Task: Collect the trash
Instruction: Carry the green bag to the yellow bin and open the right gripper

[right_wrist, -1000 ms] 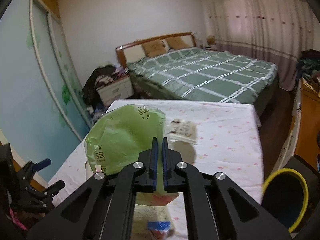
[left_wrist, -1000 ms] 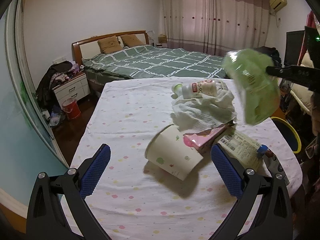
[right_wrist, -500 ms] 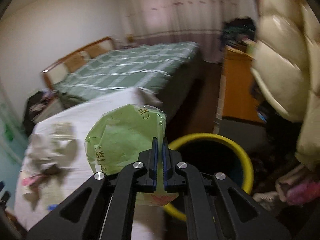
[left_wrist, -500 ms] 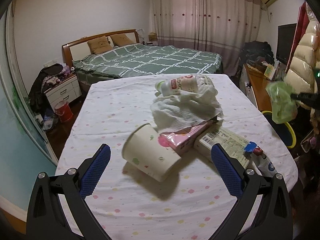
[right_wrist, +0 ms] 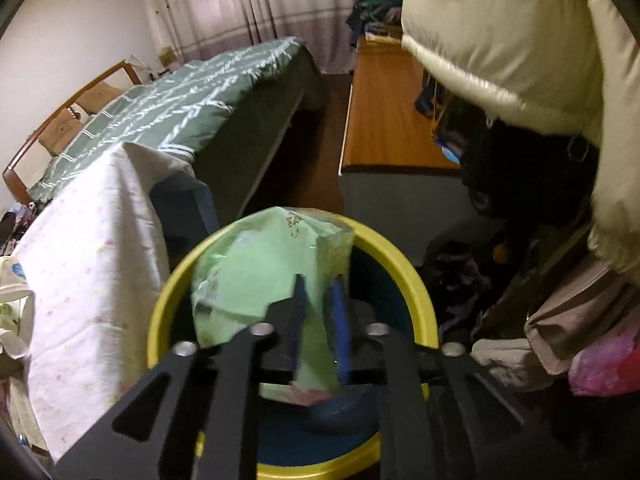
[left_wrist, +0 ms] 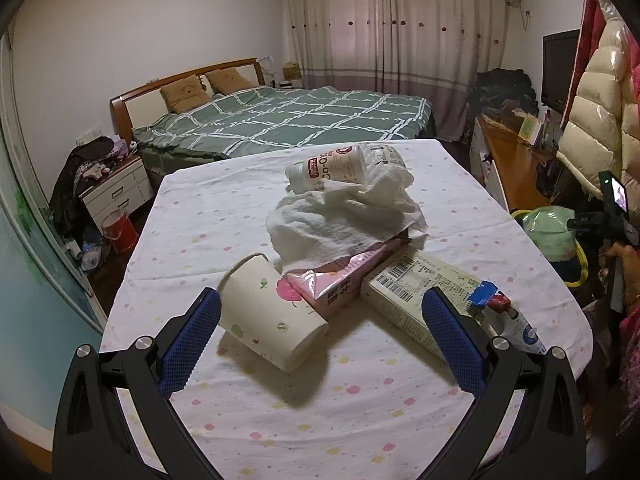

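Observation:
My right gripper hangs over the yellow-rimmed blue bin. Its jaws stand slightly apart, with the light green bag between them and inside the rim; whether they still pinch it is unclear. The bag also shows in the left wrist view off the table's right edge. My left gripper is open and empty above the table. Between its fingers lie a tipped paper cup, a pink packet and a flat box. Behind are a white towel and a white bottle.
A small tube lies at the table's right edge. A green bed stands behind the table, a nightstand to the left. A wooden cabinet and a hanging cream jacket crowd the bin's far side.
My right gripper carried the green bag from over the table down to the bin, and its jaws have parted a little. My left gripper moved closer to the cup and packet.

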Demonstrator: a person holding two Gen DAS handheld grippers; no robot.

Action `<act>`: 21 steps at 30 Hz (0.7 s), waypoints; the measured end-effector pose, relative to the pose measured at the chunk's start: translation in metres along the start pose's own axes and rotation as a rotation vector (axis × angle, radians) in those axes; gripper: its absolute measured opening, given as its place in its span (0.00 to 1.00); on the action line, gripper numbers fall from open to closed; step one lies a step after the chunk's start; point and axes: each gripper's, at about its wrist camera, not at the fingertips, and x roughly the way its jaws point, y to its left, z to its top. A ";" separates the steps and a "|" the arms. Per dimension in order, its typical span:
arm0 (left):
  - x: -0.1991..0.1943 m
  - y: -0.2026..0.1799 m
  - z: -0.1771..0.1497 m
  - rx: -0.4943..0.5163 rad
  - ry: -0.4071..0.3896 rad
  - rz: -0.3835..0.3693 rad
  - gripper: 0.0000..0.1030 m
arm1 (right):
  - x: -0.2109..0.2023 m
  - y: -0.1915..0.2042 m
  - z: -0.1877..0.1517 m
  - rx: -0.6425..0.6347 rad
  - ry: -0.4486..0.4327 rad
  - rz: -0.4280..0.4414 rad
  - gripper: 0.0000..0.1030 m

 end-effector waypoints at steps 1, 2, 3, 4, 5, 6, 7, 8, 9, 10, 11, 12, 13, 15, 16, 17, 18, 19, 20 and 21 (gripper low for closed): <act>0.000 0.000 0.000 -0.001 0.002 -0.001 0.96 | 0.004 -0.001 -0.002 0.006 0.007 -0.006 0.28; 0.000 0.000 0.000 0.000 0.003 -0.002 0.96 | 0.005 -0.003 0.000 0.011 0.009 -0.008 0.29; 0.000 0.000 0.000 0.001 0.004 -0.002 0.96 | 0.005 -0.004 -0.002 0.017 0.009 -0.010 0.30; 0.000 0.001 0.000 0.002 0.004 -0.002 0.96 | 0.004 -0.006 -0.002 0.021 0.006 -0.005 0.31; 0.000 0.001 0.000 0.001 0.003 -0.002 0.96 | 0.003 -0.007 -0.002 0.024 0.002 -0.001 0.32; 0.000 0.000 0.000 0.002 0.002 -0.003 0.96 | 0.001 -0.007 -0.003 0.024 -0.002 -0.002 0.33; 0.000 0.001 0.000 0.005 0.001 -0.004 0.96 | -0.004 -0.006 -0.004 0.020 -0.013 -0.009 0.35; 0.000 0.002 -0.001 0.006 0.001 -0.003 0.96 | -0.008 -0.006 -0.004 0.017 -0.022 -0.012 0.36; 0.001 0.003 -0.001 0.006 0.002 -0.001 0.96 | -0.011 -0.005 -0.004 0.015 -0.028 -0.010 0.37; 0.000 0.004 -0.001 0.004 0.004 0.000 0.96 | -0.017 -0.003 -0.005 0.011 -0.039 -0.004 0.37; 0.001 0.005 -0.002 0.006 0.005 0.000 0.96 | -0.021 -0.002 -0.005 0.008 -0.046 0.001 0.39; 0.002 0.008 -0.003 0.010 0.005 0.000 0.96 | -0.026 0.000 -0.006 0.000 -0.054 0.005 0.40; 0.004 0.010 -0.003 0.018 0.003 0.003 0.96 | -0.030 0.003 -0.007 -0.010 -0.061 0.010 0.42; 0.008 0.016 -0.003 0.043 -0.002 0.016 0.96 | -0.036 0.009 -0.010 -0.026 -0.065 0.028 0.42; 0.011 0.019 -0.003 0.060 -0.006 0.017 0.96 | -0.037 0.011 -0.011 -0.033 -0.063 0.036 0.42; 0.014 0.023 -0.003 0.076 -0.008 0.007 0.96 | -0.038 0.014 -0.012 -0.040 -0.061 0.043 0.43; 0.018 0.027 -0.003 0.091 -0.004 -0.012 0.96 | -0.039 0.018 -0.013 -0.046 -0.060 0.048 0.43; 0.022 0.031 -0.003 0.101 0.002 -0.033 0.96 | -0.039 0.021 -0.014 -0.052 -0.058 0.057 0.45; 0.025 0.033 -0.003 0.111 0.008 -0.053 0.96 | -0.040 0.024 -0.015 -0.057 -0.055 0.067 0.47; 0.029 0.035 -0.003 0.125 0.013 -0.076 0.96 | -0.040 0.028 -0.015 -0.062 -0.052 0.077 0.47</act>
